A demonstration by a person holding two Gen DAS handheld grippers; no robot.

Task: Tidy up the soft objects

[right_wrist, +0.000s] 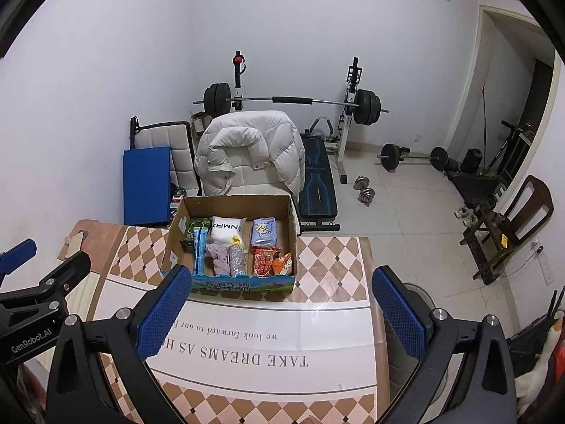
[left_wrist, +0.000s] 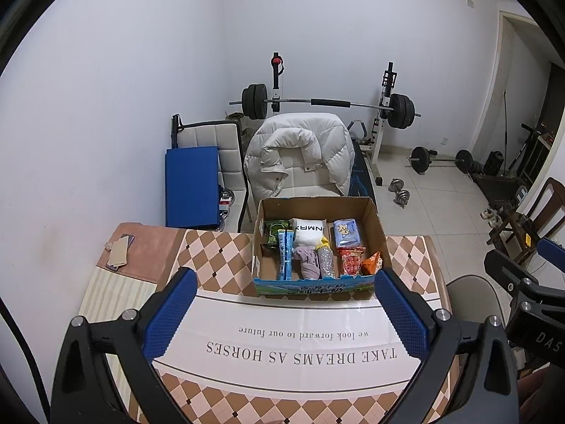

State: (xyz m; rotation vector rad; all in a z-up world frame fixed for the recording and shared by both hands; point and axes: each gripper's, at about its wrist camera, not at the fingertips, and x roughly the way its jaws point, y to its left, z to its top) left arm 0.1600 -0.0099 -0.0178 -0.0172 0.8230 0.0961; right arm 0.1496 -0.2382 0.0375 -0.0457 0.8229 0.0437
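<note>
I judge the sorting nearly done: every soft item I see, the white pouch, purple cloth and snack packs, sits inside the cardboard box at the counter's far edge. Both the left tool and right tool hover released, grasping nothing, though anything near me may be hidden.

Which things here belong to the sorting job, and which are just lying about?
For the job:
cardboard box
white pouch
purple cloth
blue tissue pack
red snack bag
left claw, open
right claw, open

Lying about:
white jacket
barbell
dumbbells
blue mat
</note>
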